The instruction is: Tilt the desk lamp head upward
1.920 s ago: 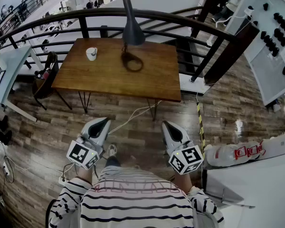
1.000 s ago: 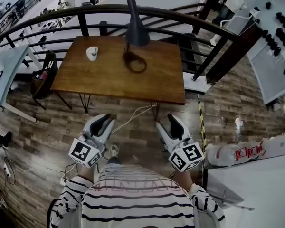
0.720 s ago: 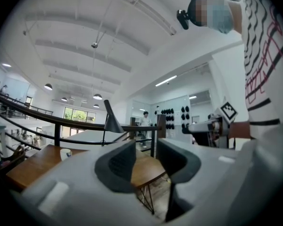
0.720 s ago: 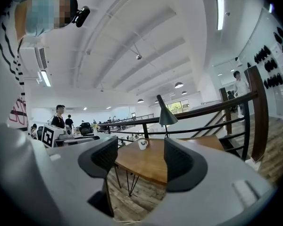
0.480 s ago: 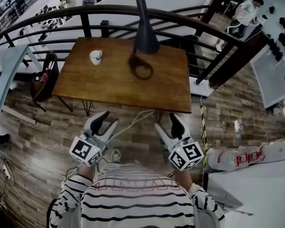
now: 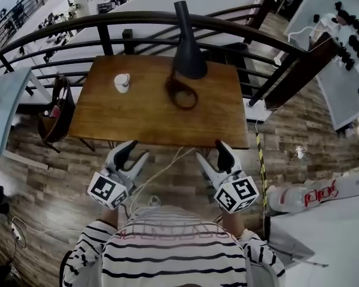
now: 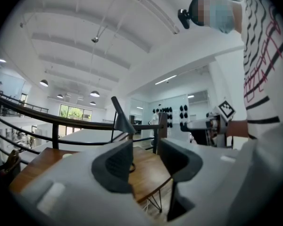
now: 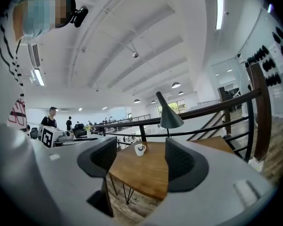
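Observation:
A dark desk lamp point(image 6: 188, 55) with a cone-shaped head stands at the far middle of a wooden table point(image 6: 113, 115), its ring base point(image 6: 182, 94) on the top. The lamp head points downward. My left gripper point(image 6: 134, 149) hovers just short of the table's near edge, its jaws opening with nothing between them. My right gripper point(image 6: 212, 151) is at the same edge, open and empty. In the left gripper view the lamp point(image 7: 123, 121) rises beyond the left gripper point(image 7: 146, 158). In the right gripper view the lamp point(image 8: 170, 116) stands past the right gripper point(image 8: 141, 157).
A white cup point(image 6: 121, 82) sits on the table's far left part, cup point(image 8: 139, 149). A black railing point(image 6: 107, 21) runs behind the table. A bag point(image 6: 52, 109) hangs at the table's left end. A white cable point(image 6: 164, 167) lies on the floor. A white counter point(image 6: 323, 232) is at my right.
The table has come closer in the head view, and both grippers now reach its near edge. Both pairs of jaws stand wider apart than before.

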The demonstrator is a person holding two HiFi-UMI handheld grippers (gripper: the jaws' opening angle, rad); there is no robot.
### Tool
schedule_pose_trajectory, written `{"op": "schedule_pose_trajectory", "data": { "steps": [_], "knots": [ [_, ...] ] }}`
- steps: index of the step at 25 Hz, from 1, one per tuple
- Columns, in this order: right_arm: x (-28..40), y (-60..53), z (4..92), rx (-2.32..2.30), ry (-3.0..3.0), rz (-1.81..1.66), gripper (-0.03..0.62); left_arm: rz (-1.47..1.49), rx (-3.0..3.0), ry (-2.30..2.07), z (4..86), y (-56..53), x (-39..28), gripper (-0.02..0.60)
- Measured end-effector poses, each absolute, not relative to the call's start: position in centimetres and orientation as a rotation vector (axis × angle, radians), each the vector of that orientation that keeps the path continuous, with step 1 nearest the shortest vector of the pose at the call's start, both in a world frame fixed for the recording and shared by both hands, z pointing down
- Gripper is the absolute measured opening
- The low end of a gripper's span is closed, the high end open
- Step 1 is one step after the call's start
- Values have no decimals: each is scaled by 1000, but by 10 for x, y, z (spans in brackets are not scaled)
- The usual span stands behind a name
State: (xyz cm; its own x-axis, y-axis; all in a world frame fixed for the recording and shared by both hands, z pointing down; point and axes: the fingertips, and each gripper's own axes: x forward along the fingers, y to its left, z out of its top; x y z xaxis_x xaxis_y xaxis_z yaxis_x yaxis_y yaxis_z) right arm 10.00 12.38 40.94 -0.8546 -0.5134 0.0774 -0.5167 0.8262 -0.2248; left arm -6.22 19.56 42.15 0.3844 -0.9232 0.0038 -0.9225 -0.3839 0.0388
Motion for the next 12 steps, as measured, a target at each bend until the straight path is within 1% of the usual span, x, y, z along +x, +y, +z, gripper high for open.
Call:
{"op": "schedule_pose_trajectory", "data": {
  "steps": [12],
  "knots": [
    [61,99,417,1058,-2927,413,310,-15,2680,-1548,428,146,-115,172]
  ]
}}
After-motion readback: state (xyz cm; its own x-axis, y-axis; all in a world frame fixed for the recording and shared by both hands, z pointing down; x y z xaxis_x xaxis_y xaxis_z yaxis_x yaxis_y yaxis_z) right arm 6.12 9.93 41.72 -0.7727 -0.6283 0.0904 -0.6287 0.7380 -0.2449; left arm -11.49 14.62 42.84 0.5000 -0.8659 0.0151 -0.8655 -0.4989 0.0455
